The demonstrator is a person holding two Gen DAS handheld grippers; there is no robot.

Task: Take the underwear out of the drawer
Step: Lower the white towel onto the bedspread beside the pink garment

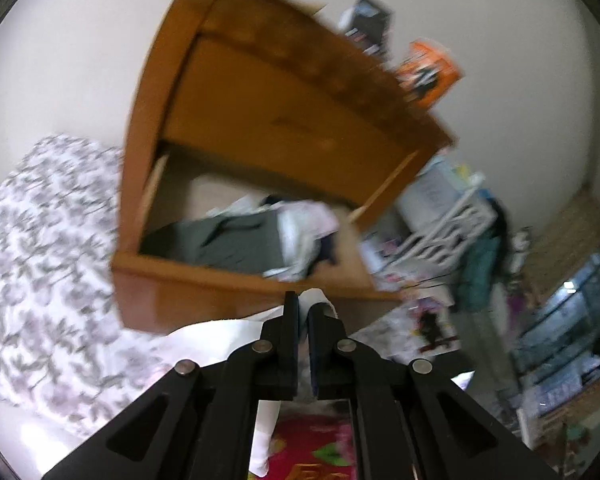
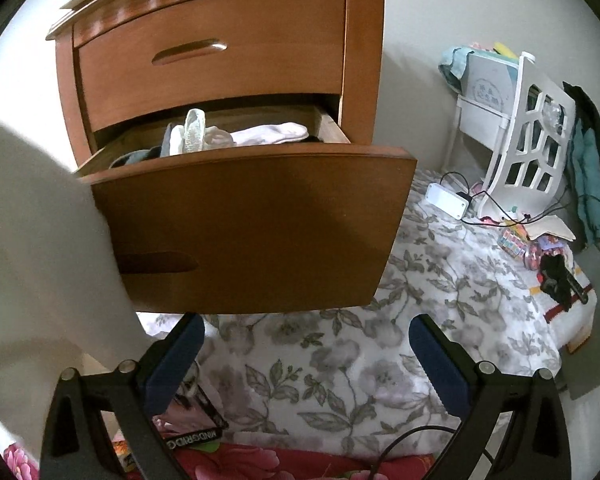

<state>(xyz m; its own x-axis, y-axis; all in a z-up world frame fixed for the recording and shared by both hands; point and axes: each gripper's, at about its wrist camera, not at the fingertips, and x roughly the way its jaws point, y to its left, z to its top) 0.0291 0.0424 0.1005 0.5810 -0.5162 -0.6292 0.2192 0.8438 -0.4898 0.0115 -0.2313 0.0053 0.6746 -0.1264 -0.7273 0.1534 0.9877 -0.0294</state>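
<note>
The wooden nightstand's lower drawer stands pulled out, with white socks and other folded clothes inside. In the blurred left wrist view the same drawer holds a grey garment. My left gripper is just in front of the drawer's front panel, shut on a white underwear garment that pokes up between the fingertips and hangs below. That pale cloth fills the left edge of the right wrist view. My right gripper hangs open and empty below the drawer front.
A floral sheet covers the surface beneath the drawer. To the right stand a white lattice rack, a white power adapter with cables, and small toys. A red floral cloth lies nearest me. Boxes sit on the nightstand top.
</note>
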